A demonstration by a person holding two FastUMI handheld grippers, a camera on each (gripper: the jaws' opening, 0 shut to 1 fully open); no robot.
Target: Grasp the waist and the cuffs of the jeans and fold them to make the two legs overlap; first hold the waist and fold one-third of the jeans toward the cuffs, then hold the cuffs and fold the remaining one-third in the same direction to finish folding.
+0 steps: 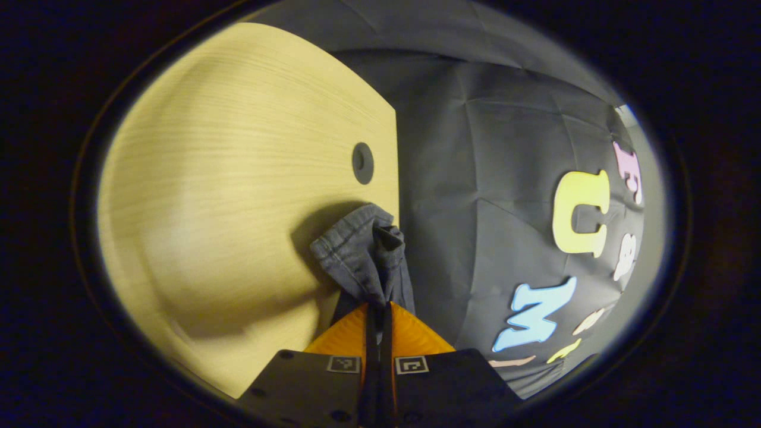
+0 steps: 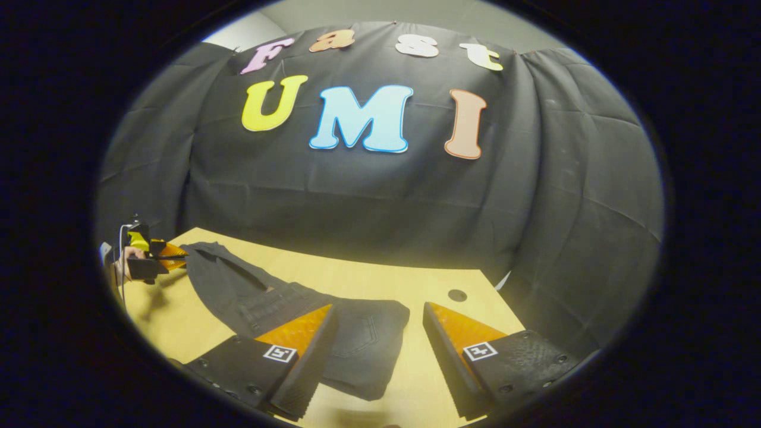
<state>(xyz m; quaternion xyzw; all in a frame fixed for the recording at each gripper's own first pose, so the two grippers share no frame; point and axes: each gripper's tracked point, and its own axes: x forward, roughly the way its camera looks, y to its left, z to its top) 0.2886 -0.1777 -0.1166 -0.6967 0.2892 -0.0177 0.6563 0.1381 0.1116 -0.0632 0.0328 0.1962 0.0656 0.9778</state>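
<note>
Jeans: we see dark jeans (image 2: 279,297) lying on the tabletop (image 2: 428,285), long axis running from the left end toward the middle. In the right gripper view the wider, thicker end (image 2: 362,339) points toward the near edge, and the narrow end reaches out to the far left.
Cuff end: we see the narrow end raised off the wood at the left edge, pinched by the left gripper (image 2: 178,252). In the left gripper view a bunched hem of the denim (image 1: 362,252) sticks up from between the fingers, near the table's edge.
Left gripper: our left gripper (image 1: 379,309) has its jaws closed to a narrow slit with the cloth clamped between them. A hand (image 2: 122,261) holds it.
Right gripper: our right gripper (image 2: 380,321) stands wide apart, holding nothing. It hovers above the near edge; its left finger (image 2: 297,333) overlaps the wide end of the jeans in our view, and we cannot tell whether it touches.
Tabletop: light wood, with a round dark hole (image 2: 456,295) toward the far right corner, well apart from the jeans.
</note>
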